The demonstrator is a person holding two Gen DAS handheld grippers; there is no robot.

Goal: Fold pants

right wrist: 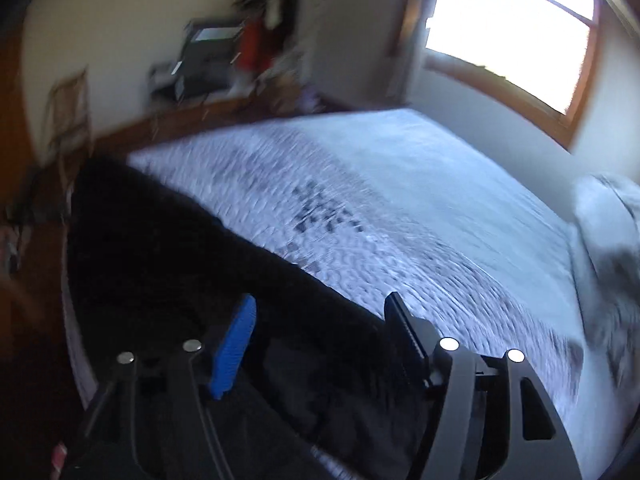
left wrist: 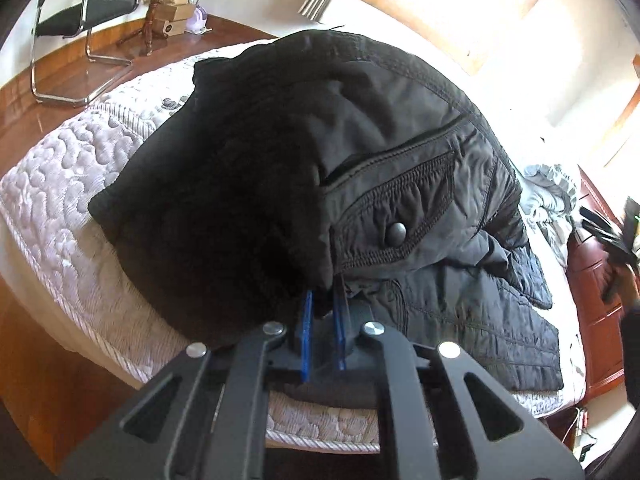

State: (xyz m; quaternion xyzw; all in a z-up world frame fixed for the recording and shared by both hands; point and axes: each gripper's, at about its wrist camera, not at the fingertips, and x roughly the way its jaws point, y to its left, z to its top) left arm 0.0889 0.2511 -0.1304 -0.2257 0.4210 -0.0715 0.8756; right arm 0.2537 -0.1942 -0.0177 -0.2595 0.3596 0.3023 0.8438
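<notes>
Left wrist view: the left gripper [left wrist: 323, 300], with blue finger pads, is clamped on a lifted fold of the black quilted padded pants [left wrist: 400, 168].
Pants position: draped in a bulging heap over the white quilted mattress [left wrist: 60, 184], a snap-button pocket facing the camera and a flat layer spread beneath.
Handling, judged: soft, thick and limp, light but bulky; smooth shell fabric may slide, so stitched seams or the waistband edge look the surest hold.
Right wrist view: blurred by motion. The right gripper [right wrist: 320, 320] has its fingers spread wide apart and holds nothing.
Pants here: a dark mass [right wrist: 180, 260] lies below the fingers at the mattress edge.
Contact: cannot tell whether the fingers touch the cloth.
</notes>
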